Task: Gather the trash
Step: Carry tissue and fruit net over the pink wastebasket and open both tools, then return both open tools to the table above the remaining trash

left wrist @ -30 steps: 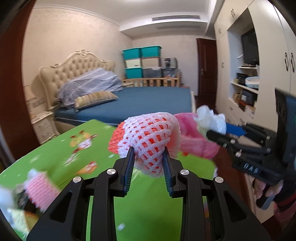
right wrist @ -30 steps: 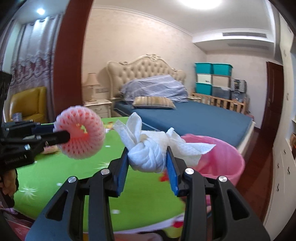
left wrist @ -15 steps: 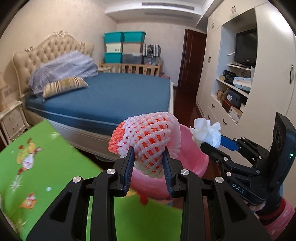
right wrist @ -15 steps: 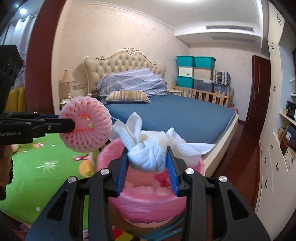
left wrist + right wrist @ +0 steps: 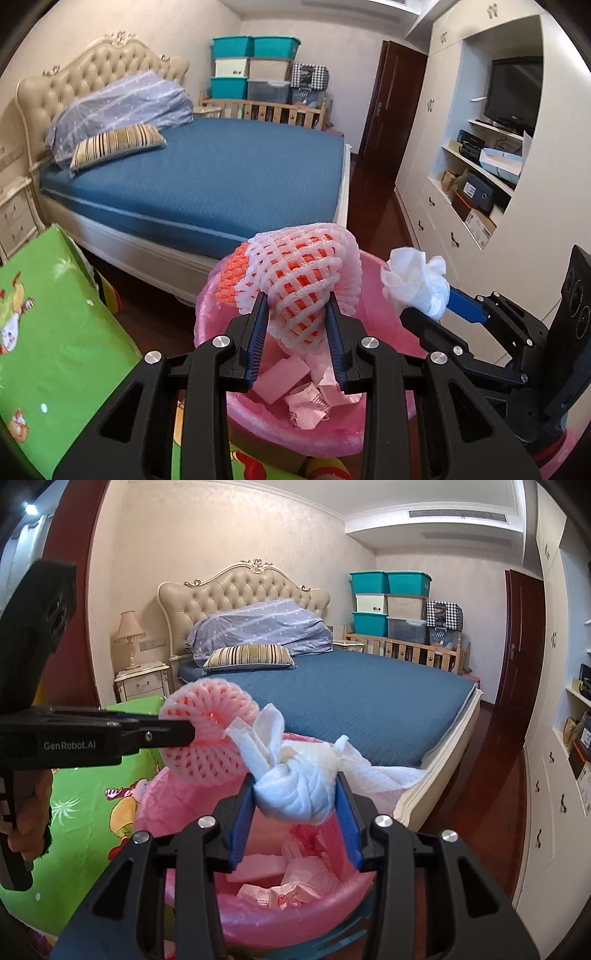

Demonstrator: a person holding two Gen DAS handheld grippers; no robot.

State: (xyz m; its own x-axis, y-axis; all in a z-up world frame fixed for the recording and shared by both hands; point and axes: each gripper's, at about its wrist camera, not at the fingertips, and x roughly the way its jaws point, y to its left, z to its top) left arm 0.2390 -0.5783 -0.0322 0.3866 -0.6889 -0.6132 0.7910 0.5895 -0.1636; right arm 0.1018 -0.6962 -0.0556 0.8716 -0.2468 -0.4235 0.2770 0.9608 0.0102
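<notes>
Clamped between the blue pads of the left gripper [image 5: 297, 325], in the left wrist view, is a pink-and-white foam fruit net [image 5: 299, 280], held above the open mouth of a pink-lined trash bin [image 5: 207, 310]. Inside the bin lie crumpled pink paper scraps [image 5: 314, 400] and a flat pink foam piece [image 5: 282, 374]. To the right, the right gripper [image 5: 424, 310] comes in from the side with a wad of white tissue [image 5: 415, 280] pinched at its tip, over the bin's right rim. A green cartoon-print tablecloth [image 5: 55, 332] sits at the left, and a bed with a blue mattress [image 5: 207, 184] fills the background. From the right wrist view, the right gripper [image 5: 295, 797] is closed on the knotted white tissue [image 5: 295, 794], its loose ends fanning up and to the right, directly above the pink bin [image 5: 295, 921]. The left gripper [image 5: 184, 731] reaches in from the left, gripping the ring-shaped foam net [image 5: 207, 734] just beside the tissue, over the bin's left edge; the green tablecloth [image 5: 85, 812] lies beneath it.
</notes>
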